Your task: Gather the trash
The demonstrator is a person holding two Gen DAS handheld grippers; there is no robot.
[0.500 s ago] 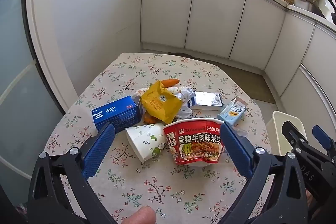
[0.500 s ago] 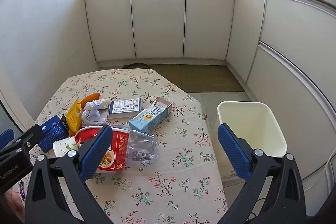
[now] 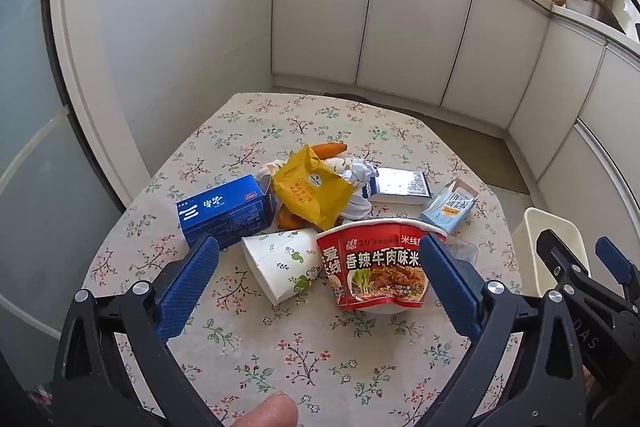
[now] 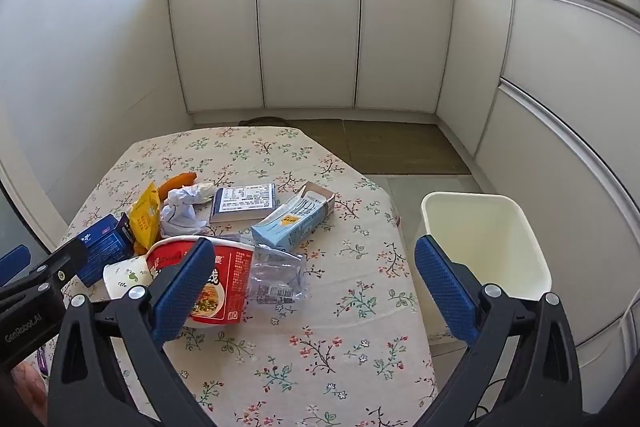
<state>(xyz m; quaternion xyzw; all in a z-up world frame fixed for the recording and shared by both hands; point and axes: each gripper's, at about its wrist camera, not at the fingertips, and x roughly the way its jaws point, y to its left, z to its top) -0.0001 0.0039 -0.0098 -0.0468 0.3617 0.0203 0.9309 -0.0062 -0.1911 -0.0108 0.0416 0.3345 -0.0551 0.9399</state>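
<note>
A heap of trash lies on the flowered table point(image 3: 304, 359): a red noodle bowl point(image 3: 376, 267), a white paper cup point(image 3: 280, 263) on its side, a blue box point(image 3: 226, 213), a yellow wrapper point(image 3: 310, 193), crumpled paper point(image 3: 360, 173), a carrot point(image 3: 328, 149), a flat carton point(image 3: 400, 185), a light blue milk carton point(image 3: 452, 209). My left gripper point(image 3: 320, 287) is open, just short of the cup and bowl. My right gripper point(image 4: 316, 283) is open above the table's right side, near a clear plastic wrapper point(image 4: 278, 277). A white bin point(image 4: 484, 239) stands right of the table.
White cabinets point(image 4: 312, 35) run along the back and right walls. A brown mat point(image 4: 384, 147) lies on the floor beyond the table. A wall and a glass door point(image 3: 36, 147) close off the left side.
Both grippers have stayed almost where they were. The trash has not moved.
</note>
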